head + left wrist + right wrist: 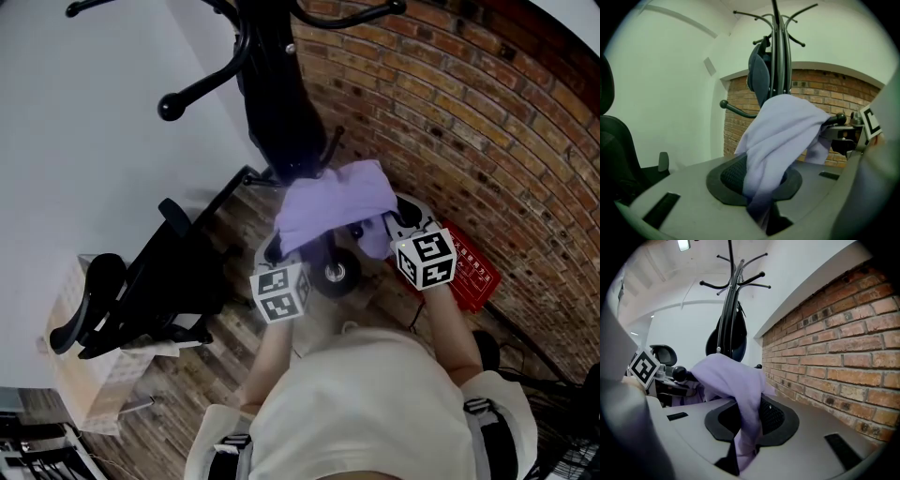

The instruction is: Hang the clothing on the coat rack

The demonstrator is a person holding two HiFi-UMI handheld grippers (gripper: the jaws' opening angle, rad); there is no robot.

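Asker: Clothes first! Where is the soft purple cloth top [337, 202] right now?

Helper: It hangs in the air between the two tools. It is near the tall black metal coat rack [778, 51], well below the hooks, and not on any hook yet. The left hand-held gripper [761, 213] is clenched on one edge of it. The right hand-held gripper [739, 453] is clenched on the other edge.

Asker: So how do we do this bit well?

Helper: I think we lift both sides up together, nice and even, so the top does not slip or bunch up. Pick a free curved hook with a ball tip [170, 107], because a dark bag-like thing [758, 75] already hangs on the rack.

Asker: What could go wrong?

Helper: The red brick wall [834, 348] is close on the right and a black office chair [141, 281] is on the left, so keep your arms in. Lay a good fold of cloth over the hook first, and only then let go
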